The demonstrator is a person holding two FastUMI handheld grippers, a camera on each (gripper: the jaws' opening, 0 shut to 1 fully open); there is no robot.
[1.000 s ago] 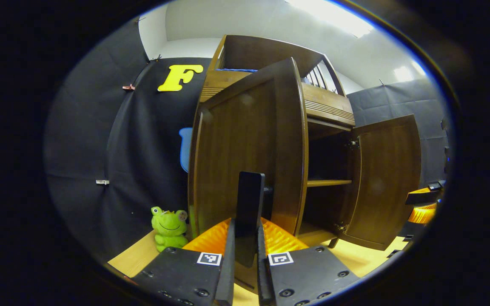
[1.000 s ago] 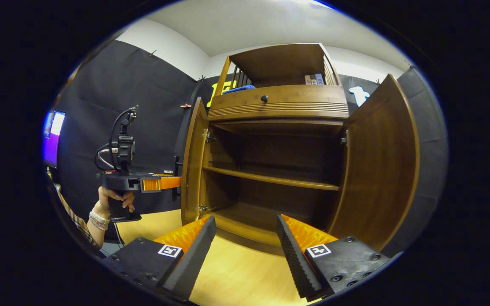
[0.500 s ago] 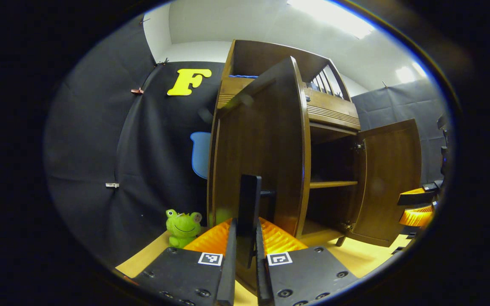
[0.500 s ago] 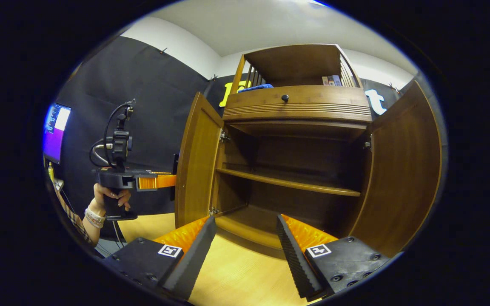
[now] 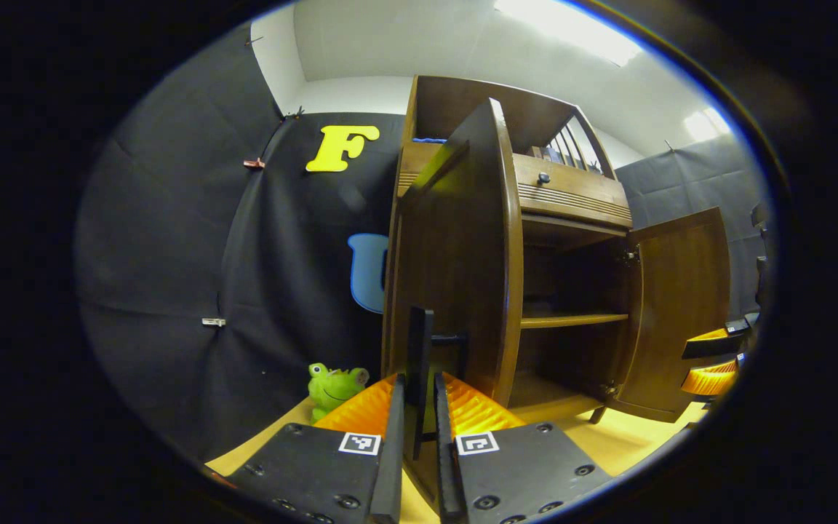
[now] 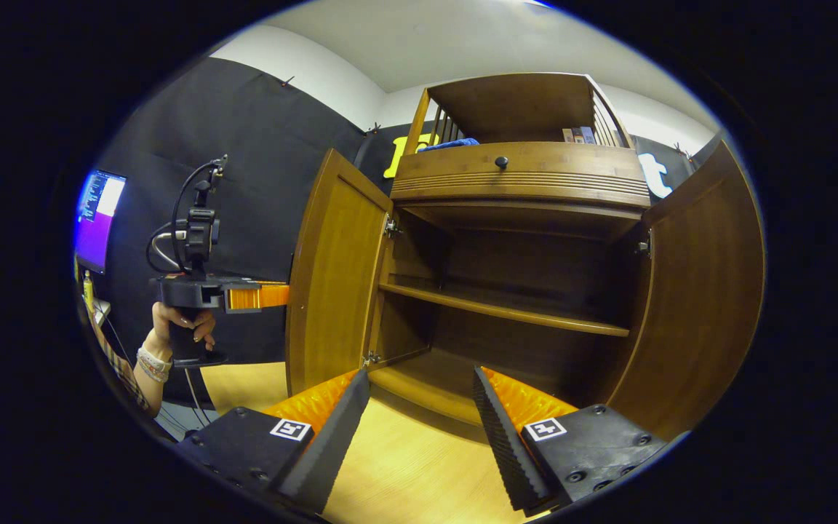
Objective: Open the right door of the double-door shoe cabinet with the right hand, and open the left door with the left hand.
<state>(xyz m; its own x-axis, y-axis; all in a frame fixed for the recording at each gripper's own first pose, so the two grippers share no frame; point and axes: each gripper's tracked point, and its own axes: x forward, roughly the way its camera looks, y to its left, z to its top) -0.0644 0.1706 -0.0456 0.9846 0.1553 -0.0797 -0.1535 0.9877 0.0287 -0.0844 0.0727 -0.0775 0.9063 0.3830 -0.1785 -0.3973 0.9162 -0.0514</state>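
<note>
Both doors look open: my left gripper [image 5: 417,429] pinches the left door's handle [image 5: 419,349] (right gripper [image 6: 419,415] spread, empty).

Open cabinet interior [image 6: 506,284] between doors

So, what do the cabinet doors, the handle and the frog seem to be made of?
Doors: probably wood or veneer; brown grain, glossy varnish with reflections.
Handle: dark flat bar, perhaps metal or plastic; I cannot tell which.
Frog: green and matte; looks like soft plush, perhaps plastic.
</note>
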